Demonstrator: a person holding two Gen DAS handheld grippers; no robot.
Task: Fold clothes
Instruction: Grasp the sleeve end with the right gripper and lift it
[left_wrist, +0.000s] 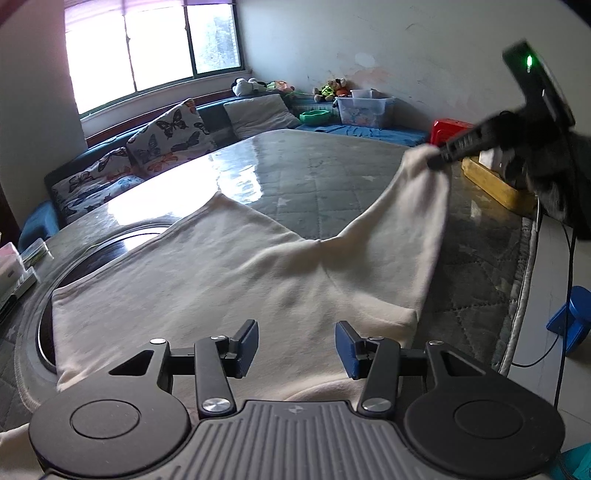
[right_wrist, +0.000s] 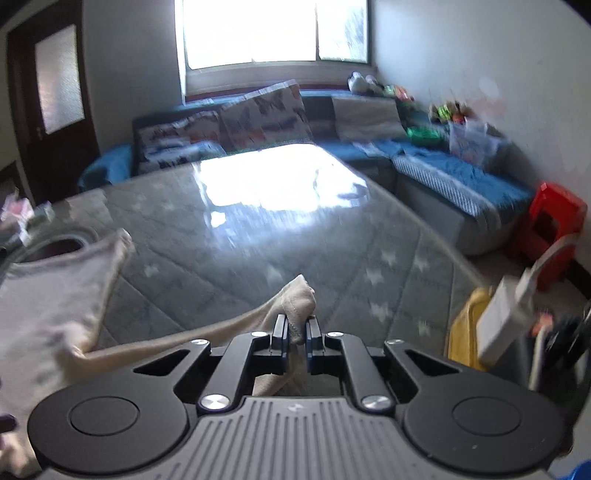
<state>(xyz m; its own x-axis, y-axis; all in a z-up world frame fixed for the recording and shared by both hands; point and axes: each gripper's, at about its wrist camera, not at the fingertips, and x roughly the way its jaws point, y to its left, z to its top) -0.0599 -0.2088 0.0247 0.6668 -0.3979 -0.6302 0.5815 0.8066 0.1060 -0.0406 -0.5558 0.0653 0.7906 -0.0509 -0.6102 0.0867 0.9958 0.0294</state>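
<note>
A cream garment (left_wrist: 207, 280) lies spread on the grey quilted table (left_wrist: 317, 173). My left gripper (left_wrist: 296, 341) is open and empty, just above the garment's near edge. My right gripper (right_wrist: 296, 330) is shut on the end of the garment's sleeve (right_wrist: 297, 295) and holds it lifted above the table. In the left wrist view the right gripper (left_wrist: 436, 157) shows at the upper right, pulling the sleeve (left_wrist: 413, 206) up and out to the right. The garment's body (right_wrist: 48, 288) shows at the left of the right wrist view.
A round dark opening (left_wrist: 122, 243) in the table lies partly under the garment. A yellow box (left_wrist: 495, 184) sits at the table's right edge. A red stool (right_wrist: 550, 218), a blue sofa (right_wrist: 443, 166) with cushions and a window are beyond. Small items (left_wrist: 18, 266) lie at the left.
</note>
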